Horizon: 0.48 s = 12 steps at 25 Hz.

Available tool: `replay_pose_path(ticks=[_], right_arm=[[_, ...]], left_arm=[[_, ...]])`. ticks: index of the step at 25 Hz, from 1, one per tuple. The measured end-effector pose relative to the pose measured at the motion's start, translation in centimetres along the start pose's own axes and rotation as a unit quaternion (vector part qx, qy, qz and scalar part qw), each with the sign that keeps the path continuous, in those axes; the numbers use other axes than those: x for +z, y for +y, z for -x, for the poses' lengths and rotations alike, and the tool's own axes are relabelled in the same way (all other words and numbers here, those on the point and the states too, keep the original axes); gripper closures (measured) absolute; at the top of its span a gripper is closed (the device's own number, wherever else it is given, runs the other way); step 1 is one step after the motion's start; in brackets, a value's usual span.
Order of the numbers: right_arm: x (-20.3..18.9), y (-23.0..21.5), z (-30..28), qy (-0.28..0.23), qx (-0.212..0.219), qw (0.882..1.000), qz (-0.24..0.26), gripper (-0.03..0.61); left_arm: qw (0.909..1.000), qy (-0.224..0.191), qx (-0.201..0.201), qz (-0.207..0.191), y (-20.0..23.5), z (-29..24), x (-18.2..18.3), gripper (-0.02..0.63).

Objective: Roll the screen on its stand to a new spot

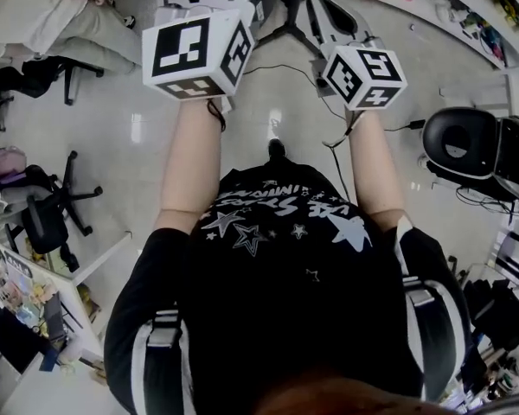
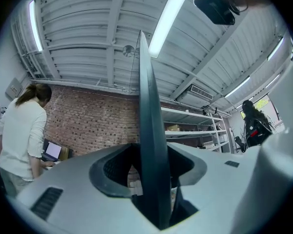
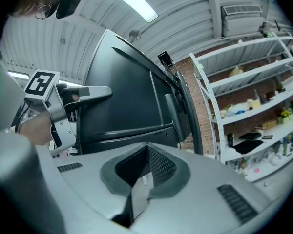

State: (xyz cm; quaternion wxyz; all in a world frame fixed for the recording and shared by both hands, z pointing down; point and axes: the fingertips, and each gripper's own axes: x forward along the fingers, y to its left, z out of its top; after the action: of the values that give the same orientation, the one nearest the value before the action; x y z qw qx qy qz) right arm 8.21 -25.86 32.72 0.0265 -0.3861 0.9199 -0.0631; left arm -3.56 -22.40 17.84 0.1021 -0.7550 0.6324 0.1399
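Nearest the head camera is the person's black star-printed shirt (image 1: 277,232), with both bare forearms reaching forward over a pale glossy floor (image 1: 138,128). The left gripper (image 2: 151,179) has its jaws closed on one side edge of the screen (image 3: 122,96), which shows edge-on there as a thin dark blade rising from between them. The right gripper (image 3: 139,189) is likewise pinched on a dark flat edge of the panel, and its view looks across the screen's black back to the left gripper clamped on the far side. The screen stands upright just ahead of the person, held between the two grippers, with shelves (image 3: 249,106) beyond on the right and a brick wall (image 2: 88,116) behind. Its stand and wheels are not clearly shown. By the look of it, the two-sided hold is secured. Whether any rolling has begun cannot be judged, and reaching the new spot and letting go seem to remain.
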Motion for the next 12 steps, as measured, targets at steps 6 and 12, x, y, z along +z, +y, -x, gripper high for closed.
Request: replay_pose_path(ticks=[6, 12], right_arm=[[-0.7, 2.5, 3.2, 0.004, -0.017, 1.000, 0.002, 0.571], [-1.5, 4.3, 6.5, 0.008, -0.038, 0.999, -0.005, 0.571]], left_arm=[[0.9999, -0.001, 0.010, 0.006, 0.0, 2.3, 0.4, 0.390], [0.9999, -0.008, 0.003, 0.007, -0.5, 4.9, 1.4, 0.390]])
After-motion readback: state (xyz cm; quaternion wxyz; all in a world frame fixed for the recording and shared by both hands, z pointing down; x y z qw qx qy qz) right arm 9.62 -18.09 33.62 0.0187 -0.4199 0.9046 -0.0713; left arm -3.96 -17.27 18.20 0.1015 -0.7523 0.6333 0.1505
